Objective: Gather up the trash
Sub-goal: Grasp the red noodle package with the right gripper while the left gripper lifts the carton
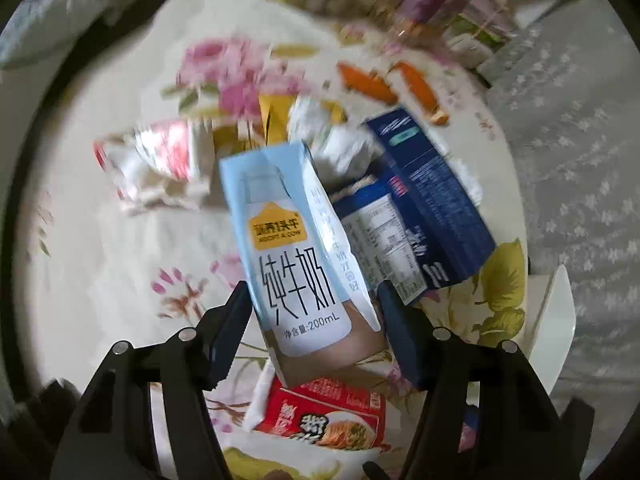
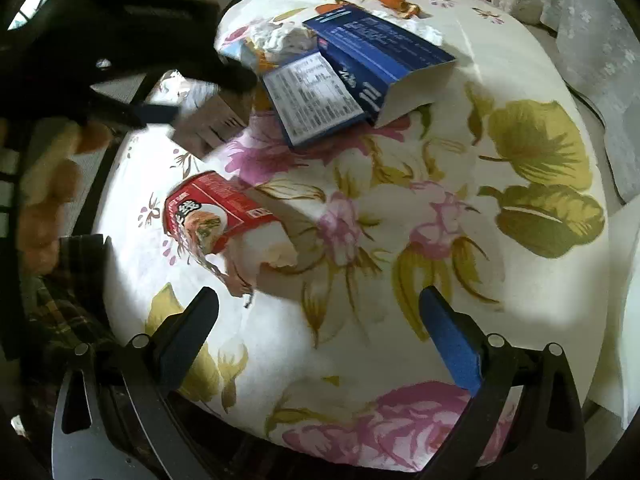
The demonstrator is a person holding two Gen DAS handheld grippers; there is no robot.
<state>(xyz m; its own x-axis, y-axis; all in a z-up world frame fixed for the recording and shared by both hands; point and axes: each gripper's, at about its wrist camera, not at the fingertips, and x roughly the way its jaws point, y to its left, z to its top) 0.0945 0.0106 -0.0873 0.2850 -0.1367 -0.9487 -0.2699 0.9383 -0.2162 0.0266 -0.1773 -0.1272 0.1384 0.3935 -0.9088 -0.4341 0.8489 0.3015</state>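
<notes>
Flowered cloth covers the round desk (image 1: 120, 240) under both my hands, pink blooms and olive leaves on cream.

Through my left camera, my left claw (image 1: 312, 300) has a pale blue milk carton (image 1: 288, 248) standing between its fingers; the left pad sits against the carton's edge, the right pad beside its far side, though I cannot tell whether they press on it. Behind it lie a dark blue box (image 1: 432, 200), crumpled white paper (image 1: 340, 140), a red and white wrapper (image 1: 160, 160) and orange wrappers (image 1: 384, 84). A red noodle box (image 1: 320, 416) lies below the carton.

Through my right camera, my right claw (image 2: 320, 320) hangs wide, nothing between its fingers, above bare cloth. That red noodle box (image 2: 208, 216) lies just ahead to the left, the blue box (image 2: 360, 80) farther back. My other claw (image 2: 160, 92) shows dark at upper left.
</notes>
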